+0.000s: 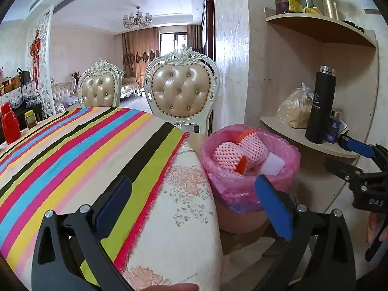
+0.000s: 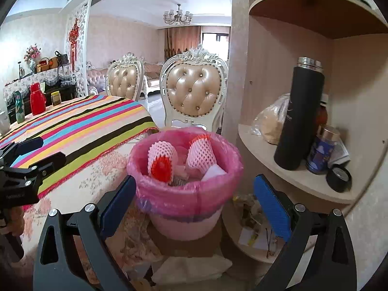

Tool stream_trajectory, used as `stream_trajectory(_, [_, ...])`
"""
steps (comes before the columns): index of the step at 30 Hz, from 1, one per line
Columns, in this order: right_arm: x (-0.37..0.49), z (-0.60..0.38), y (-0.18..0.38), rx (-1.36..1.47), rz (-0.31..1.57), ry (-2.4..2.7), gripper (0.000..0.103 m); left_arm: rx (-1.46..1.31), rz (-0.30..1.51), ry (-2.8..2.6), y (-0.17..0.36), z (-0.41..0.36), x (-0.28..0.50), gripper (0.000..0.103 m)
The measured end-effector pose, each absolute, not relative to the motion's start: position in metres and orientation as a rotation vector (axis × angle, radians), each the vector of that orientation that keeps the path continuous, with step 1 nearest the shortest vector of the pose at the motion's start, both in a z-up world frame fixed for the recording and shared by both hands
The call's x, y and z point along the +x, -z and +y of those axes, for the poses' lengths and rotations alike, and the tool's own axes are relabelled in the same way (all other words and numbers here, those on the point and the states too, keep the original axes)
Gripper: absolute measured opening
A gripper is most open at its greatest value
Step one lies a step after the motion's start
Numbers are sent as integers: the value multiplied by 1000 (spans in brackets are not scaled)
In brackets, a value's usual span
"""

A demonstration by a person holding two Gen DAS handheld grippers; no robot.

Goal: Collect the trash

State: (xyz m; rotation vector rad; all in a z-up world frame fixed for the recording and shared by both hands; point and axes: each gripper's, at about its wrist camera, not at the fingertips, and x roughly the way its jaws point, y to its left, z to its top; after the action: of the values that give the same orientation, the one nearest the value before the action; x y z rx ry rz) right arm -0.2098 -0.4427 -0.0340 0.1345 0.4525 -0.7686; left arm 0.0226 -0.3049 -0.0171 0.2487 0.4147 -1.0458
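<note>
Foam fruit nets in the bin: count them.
2, both in the pink-lined bin: one net on the left, one net on the right. More may be buried underneath.

We read only "DAS" in pale letters on the black body of the right gripper (image 1: 363, 167). The black flask (image 1: 320, 106) carries a pale logo and the yellow-lidded jar (image 1: 287, 1) a label, both too small for us to read.

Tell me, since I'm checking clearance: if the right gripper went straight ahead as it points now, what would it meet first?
Probably the pink-lined trash bin: it sits centred ahead of the open right gripper, between its fingers. Depth is unclear.
</note>
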Motion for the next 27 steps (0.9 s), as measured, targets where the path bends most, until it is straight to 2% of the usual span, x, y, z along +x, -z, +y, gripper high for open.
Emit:
stream_trajectory(11, [-210,-423,29,100,459,788,92,259,352,1144,13,-295,8,98])
stream_trajectory(27, [-209,-418,34,107,461,768,92,250,350,1163,11,-294,6,98])
